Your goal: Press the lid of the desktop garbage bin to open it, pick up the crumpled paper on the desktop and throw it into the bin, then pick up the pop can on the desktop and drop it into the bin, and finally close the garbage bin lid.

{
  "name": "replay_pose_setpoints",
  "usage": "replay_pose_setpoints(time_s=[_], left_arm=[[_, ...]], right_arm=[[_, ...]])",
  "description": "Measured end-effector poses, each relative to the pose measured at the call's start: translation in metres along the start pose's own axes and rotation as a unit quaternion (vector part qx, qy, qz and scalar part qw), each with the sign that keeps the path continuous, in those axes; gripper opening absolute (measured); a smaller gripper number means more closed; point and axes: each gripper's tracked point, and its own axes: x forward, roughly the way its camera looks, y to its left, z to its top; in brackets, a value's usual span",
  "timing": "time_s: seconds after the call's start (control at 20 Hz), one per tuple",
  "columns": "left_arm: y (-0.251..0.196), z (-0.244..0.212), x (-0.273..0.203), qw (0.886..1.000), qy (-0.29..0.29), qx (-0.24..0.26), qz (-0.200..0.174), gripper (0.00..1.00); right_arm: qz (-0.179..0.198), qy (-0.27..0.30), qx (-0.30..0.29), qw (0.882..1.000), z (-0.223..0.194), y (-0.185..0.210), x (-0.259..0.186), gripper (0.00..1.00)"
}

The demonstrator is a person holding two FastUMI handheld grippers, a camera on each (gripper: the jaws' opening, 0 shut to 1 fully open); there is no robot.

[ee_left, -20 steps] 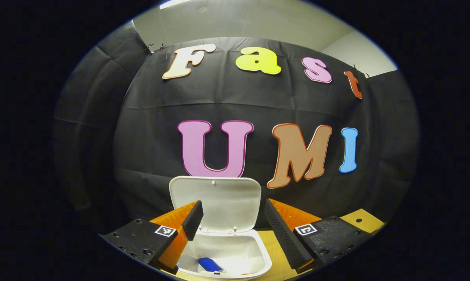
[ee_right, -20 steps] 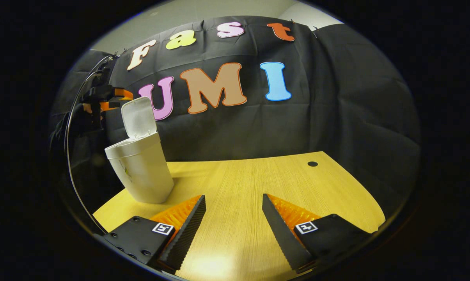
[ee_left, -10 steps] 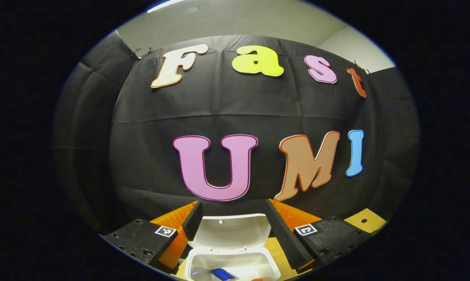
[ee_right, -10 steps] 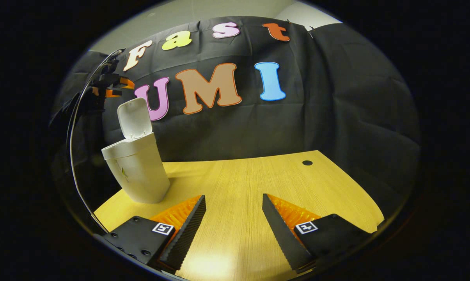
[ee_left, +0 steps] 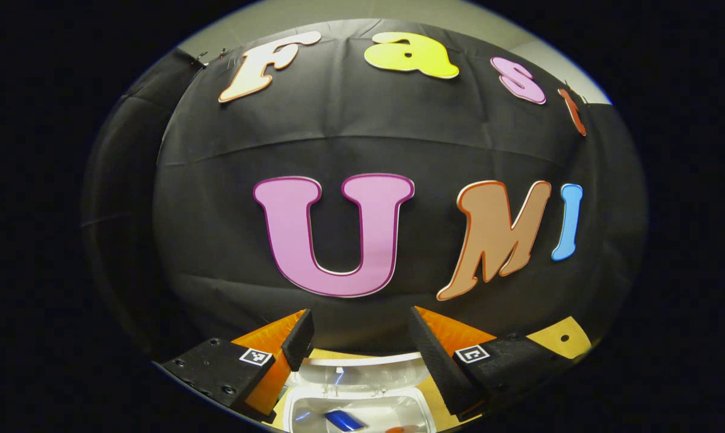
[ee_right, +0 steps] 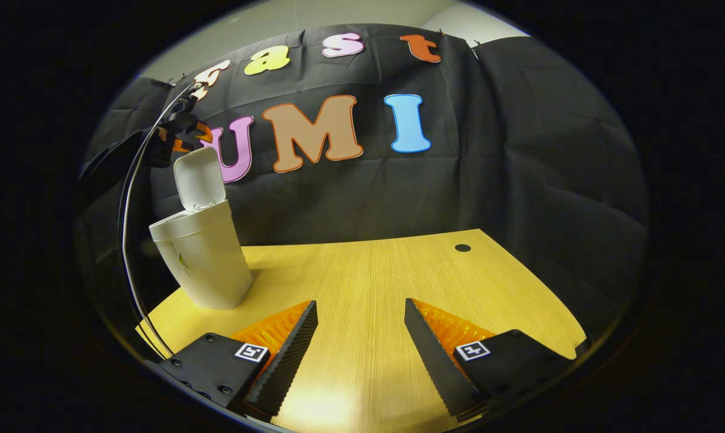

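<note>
The white desktop bin (ee_right: pixel 203 258) stands at the table's left end with its lid (ee_right: pixel 198 179) raised upright. In the left gripper view I look down past the lid's top edge (ee_left: pixel 356 365) into the bin's mouth, where a blue pop can (ee_left: pixel 343 420) lies. My left gripper (ee_left: pixel 359 334) hangs open above the lid, nothing between its fingers; the right gripper view shows it, small and far off, just over the lid (ee_right: pixel 182 135). My right gripper (ee_right: pixel 359 331) is open and empty, low over the wooden table (ee_right: pixel 386 282), well right of the bin.
A cable (ee_right: pixel 126 240) arcs down from the left gripper beside the bin. The table has a small dark hole (ee_right: pixel 462 247) near its far right edge. Black cloth walls the booth behind the table.
The left gripper has moved forward over the bin, so the lid has sunk low between its fingers. The right gripper has drifted slightly; the bin sits a bit farther left in its view.
</note>
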Motion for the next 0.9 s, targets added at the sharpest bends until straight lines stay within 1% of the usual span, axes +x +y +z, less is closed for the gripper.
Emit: replay_pose_setpoints(time_s=[0.05, 0.1, 0.15, 0.2, 0.25, 0.6, 0.8, 0.9], left_arm=[[0.001, -0.01, 0.002, 1.0, 0.015, -0.004, 0.002, 0.94], [0.005, -0.011, 0.0, 1.0, 0.018, -0.007, 0.005, 0.94], [0.004, -0.006, -0.003, 1.0, 0.009, -0.013, 0.0, 0.96], [0.001, -0.009, -0.006, 1.0, 0.012, -0.019, -0.004, 1.0], [0.0, -0.013, -0.01, 1.0, 0.018, -0.022, -0.005, 0.94], [-0.009, -0.031, -0.053, 0.999, 0.001, -0.042, -0.024, 0.95], [-0.017, -0.044, -0.076, 0.997, -0.008, -0.059, -0.038, 0.95], [-0.019, -0.054, -0.088, 0.998, -0.011, -0.056, -0.038, 0.95]], right_arm=[[-0.002, 0.0, 0.0, 1.0, 0.002, -0.002, 0.0, 0.97], [-0.003, 0.001, 0.001, 1.0, 0.001, -0.003, -0.001, 0.97], [-0.003, 0.002, 0.002, 1.0, 0.001, -0.004, 0.0, 0.98], [-0.003, 0.002, 0.002, 1.0, 0.001, -0.004, 0.0, 0.97], [-0.001, 0.003, 0.003, 1.0, 0.002, -0.002, 0.0, 0.97], [0.019, 0.0, -0.008, 1.0, 0.005, 0.014, 0.004, 0.97], [0.021, 0.004, -0.01, 1.0, 0.001, 0.014, 0.003, 0.97], [0.02, 0.004, -0.007, 1.0, 0.002, 0.013, 0.002, 0.97]])
